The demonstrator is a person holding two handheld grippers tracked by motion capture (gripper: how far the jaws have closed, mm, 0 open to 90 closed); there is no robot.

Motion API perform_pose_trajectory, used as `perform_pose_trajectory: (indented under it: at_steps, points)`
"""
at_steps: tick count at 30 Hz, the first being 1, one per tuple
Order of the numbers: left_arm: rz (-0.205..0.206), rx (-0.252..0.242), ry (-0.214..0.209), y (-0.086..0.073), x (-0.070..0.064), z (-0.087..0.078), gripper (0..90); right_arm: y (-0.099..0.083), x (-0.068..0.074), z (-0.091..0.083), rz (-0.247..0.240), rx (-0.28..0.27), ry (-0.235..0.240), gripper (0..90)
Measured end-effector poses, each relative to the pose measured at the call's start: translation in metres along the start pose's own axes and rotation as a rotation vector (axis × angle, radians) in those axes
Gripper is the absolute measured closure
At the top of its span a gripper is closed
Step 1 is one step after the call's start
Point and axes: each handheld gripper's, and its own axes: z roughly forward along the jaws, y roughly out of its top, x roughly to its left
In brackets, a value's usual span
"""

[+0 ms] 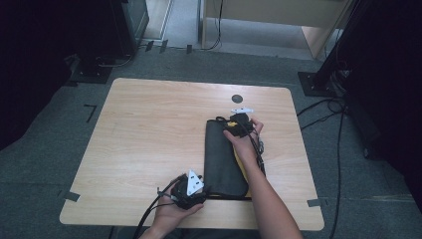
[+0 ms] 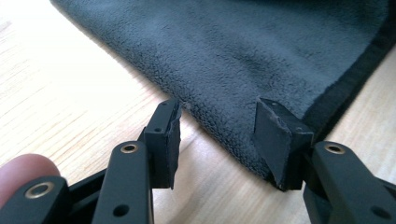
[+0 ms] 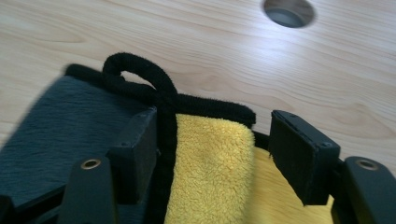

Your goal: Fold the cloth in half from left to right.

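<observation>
Right now a folded cloth [image 1: 221,154] lies lengthwise on the right half of the wooden worktop [image 1: 149,129], dark grey fleece on top, with a yellow layer showing along its right edge and at the near right corner. Its near end reaches almost to the front edge of the worktop, and its far end stops short of a small round hole [image 1: 237,98] in the wood.

The left claw [image 1: 191,191] sits low at the cloth's near left corner, held in the person's left hand [image 1: 171,211], with its grey plate facing up. In the left gripper view its jaws stand apart, one on the bare wood just beside the cloth's edge, the other over the fleece [image 2: 261,51] near its black hem. Nothing is pinched between them; the corner of the cloth simply lies in the gap.

The right claw [image 1: 241,119] is at the far end of the cloth, the right hand [image 1: 244,137] resting over the fabric and the forearm running back along the cloth's right side. In the right gripper view its jaws are spread too, straddling the far edge: a black hem [image 3: 210,105] with a small hanging loop [image 3: 135,70], the grey face to one side and the yellow pile [image 3: 210,163] between the jaws. I cannot tell whether either jaw actually presses on the fabric. The hole [image 3: 288,11] shows beyond, well apart from the hem.

Cables [image 1: 149,214] trail from both claws toward the person.
</observation>
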Motion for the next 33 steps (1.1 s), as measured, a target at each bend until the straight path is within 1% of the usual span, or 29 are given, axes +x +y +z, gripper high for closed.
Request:
perform_pose_trajectory:
  at_steps: [2,4,6,8,10,12,14,16,18,19,20,21,22,24,26,28,29,30,32,33]
  points:
    - [-0.007,-0.003,-0.012,-0.002,0.000,0.000,51.6,-0.002,-0.014,-0.003,0.033,-0.006,-0.019,34.9]
    - [-0.007,-0.009,-0.034,-0.003,0.001,-0.002,51.7,-0.006,-0.031,-0.008,0.084,-0.014,-0.042,35.7]
    - [-0.014,-0.013,-0.042,-0.003,0.001,-0.002,51.6,-0.010,-0.048,-0.013,0.130,-0.016,-0.062,37.0]
    - [-0.013,-0.012,-0.043,-0.004,0.001,-0.002,51.6,-0.015,-0.062,-0.018,0.157,-0.013,-0.101,38.7]
    - [-0.013,-0.014,-0.042,-0.004,0.000,-0.002,51.8,-0.019,-0.074,-0.022,0.177,-0.010,-0.120,39.3]
    - [-0.012,-0.018,-0.043,-0.004,0.000,-0.002,52.4,-0.022,-0.082,-0.025,0.180,-0.012,-0.125,41.2]
    - [-0.004,-0.022,-0.044,-0.004,0.000,-0.003,54.2,-0.024,-0.087,-0.029,0.184,-0.025,-0.111,45.1]
    - [0.011,-0.035,-0.049,-0.005,-0.001,-0.004,57.2,-0.026,-0.088,-0.033,0.188,-0.035,-0.081,49.3]
    - [0.023,-0.047,-0.059,-0.005,-0.003,-0.006,60.4,-0.029,-0.085,-0.038,0.177,-0.036,-0.046,50.9]
    - [0.035,-0.050,-0.061,-0.006,-0.003,-0.007,61.3,-0.031,-0.083,-0.041,0.178,-0.036,-0.020,52.3]
    - [0.037,-0.050,-0.062,-0.006,-0.004,-0.007,61.2,-0.035,-0.079,-0.048,0.166,-0.035,0.010,53.4]
    - [0.039,-0.050,-0.063,-0.007,-0.004,-0.008,60.9,-0.038,-0.077,-0.053,0.155,-0.034,0.024,54.9]
    - [0.043,-0.050,-0.063,-0.007,-0.005,-0.008,60.6,-0.043,-0.074,-0.060,0.148,-0.029,0.039,57.4]
    - [0.051,-0.049,-0.062,-0.008,-0.006,-0.009,60.4,-0.057,-0.071,-0.076,0.144,-0.026,0.087,61.2]
    - [0.054,-0.046,-0.057,-0.008,-0.006,-0.009,60.2,-0.072,-0.068,-0.090,0.146,-0.016,0.117,65.2]
    - [0.048,-0.039,-0.056,-0.008,-0.007,-0.009,60.1,-0.087,-0.066,-0.105,0.135,-0.017,0.152,68.3]
    - [0.045,-0.034,-0.057,-0.008,-0.007,-0.009,60.1,-0.094,-0.063,-0.112,0.133,-0.012,0.170,69.2]
    - [0.047,-0.030,-0.057,-0.008,-0.007,-0.010,60.0,-0.101,-0.060,-0.118,0.121,-0.004,0.186,71.0]
    - [0.045,-0.030,-0.056,-0.009,-0.009,-0.011,59.4,-0.116,-0.052,-0.129,0.087,0.012,0.202,73.2]
    - [0.044,-0.030,-0.055,-0.010,-0.009,-0.011,59.4,-0.122,-0.050,-0.133,0.080,0.016,0.198,74.6]
